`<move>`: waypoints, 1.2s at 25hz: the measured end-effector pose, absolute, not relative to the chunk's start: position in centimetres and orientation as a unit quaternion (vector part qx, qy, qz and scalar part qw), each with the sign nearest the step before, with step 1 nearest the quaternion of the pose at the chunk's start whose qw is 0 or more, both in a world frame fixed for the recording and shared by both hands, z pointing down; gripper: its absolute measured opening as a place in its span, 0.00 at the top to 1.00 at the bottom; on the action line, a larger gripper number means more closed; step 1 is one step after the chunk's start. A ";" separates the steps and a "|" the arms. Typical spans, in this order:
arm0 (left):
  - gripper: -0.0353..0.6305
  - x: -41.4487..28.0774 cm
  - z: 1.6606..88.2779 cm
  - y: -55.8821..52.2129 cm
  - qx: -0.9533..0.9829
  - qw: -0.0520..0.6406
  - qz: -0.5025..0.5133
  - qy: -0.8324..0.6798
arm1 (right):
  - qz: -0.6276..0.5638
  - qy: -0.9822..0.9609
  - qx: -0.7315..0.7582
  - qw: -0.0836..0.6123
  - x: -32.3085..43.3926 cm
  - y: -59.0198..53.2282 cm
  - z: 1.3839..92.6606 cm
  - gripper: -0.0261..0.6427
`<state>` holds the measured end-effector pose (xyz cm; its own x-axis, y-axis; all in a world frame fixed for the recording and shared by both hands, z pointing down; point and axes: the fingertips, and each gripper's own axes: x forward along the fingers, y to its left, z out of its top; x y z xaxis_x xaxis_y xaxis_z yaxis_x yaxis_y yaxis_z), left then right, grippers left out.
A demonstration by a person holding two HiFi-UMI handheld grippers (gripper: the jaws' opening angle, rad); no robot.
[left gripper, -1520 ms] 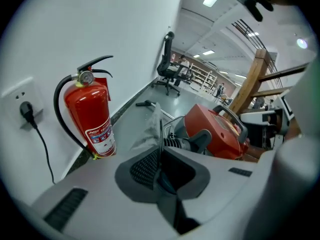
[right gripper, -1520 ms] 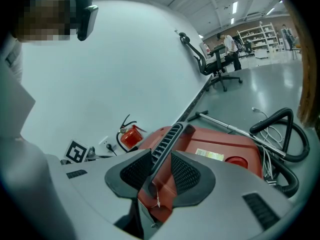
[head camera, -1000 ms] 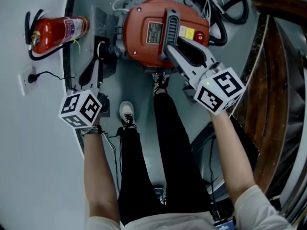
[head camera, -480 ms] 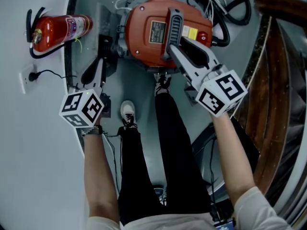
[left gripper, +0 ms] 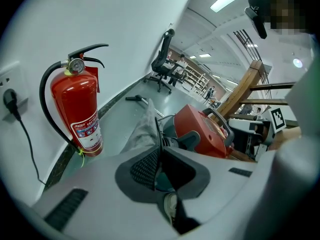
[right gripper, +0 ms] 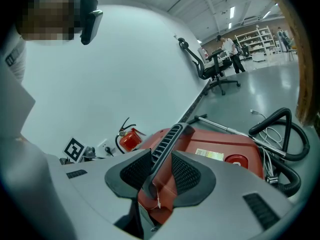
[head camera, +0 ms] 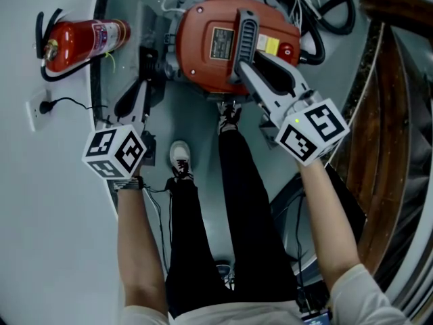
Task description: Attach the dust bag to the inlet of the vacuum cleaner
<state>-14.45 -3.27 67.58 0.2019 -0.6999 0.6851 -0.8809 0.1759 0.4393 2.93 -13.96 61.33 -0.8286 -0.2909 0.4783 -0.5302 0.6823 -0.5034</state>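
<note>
At the left side of the red vacuum cleaner (head camera: pixel 210 46), the left gripper (left gripper: pixel 157 151) is closed on the thin edge of the grey dust bag (left gripper: pixel 141 130). The right gripper (right gripper: pixel 159 166) is clamped on the black handle (right gripper: pixel 167 140). Only the gripper views show the far office chair (left gripper: pixel 162 66).

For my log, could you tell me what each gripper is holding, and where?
The left gripper is shut on the dust bag at its thin edge; the right gripper is shut on the vacuum cleaner by its ribbed handle.

Red vacuum cleaner (head camera: pixel 199 59) — grey dust bag (left gripper: pixel 142 129)
</note>
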 end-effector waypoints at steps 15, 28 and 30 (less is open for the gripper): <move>0.91 -13.3 67.5 -3.6 0.666 0.432 0.141 -0.591 | 0.327 -0.899 0.230 0.180 2.9 -13.9 61.4 0.76; 0.90 -12.8 67.4 -3.8 0.678 0.432 0.142 -0.577 | 0.328 -0.899 0.230 0.178 2.9 -13.9 61.4 0.76; 0.90 -12.6 67.4 -3.7 0.682 0.428 0.150 -0.574 | 0.329 -0.898 0.229 0.178 2.9 -13.9 61.4 0.76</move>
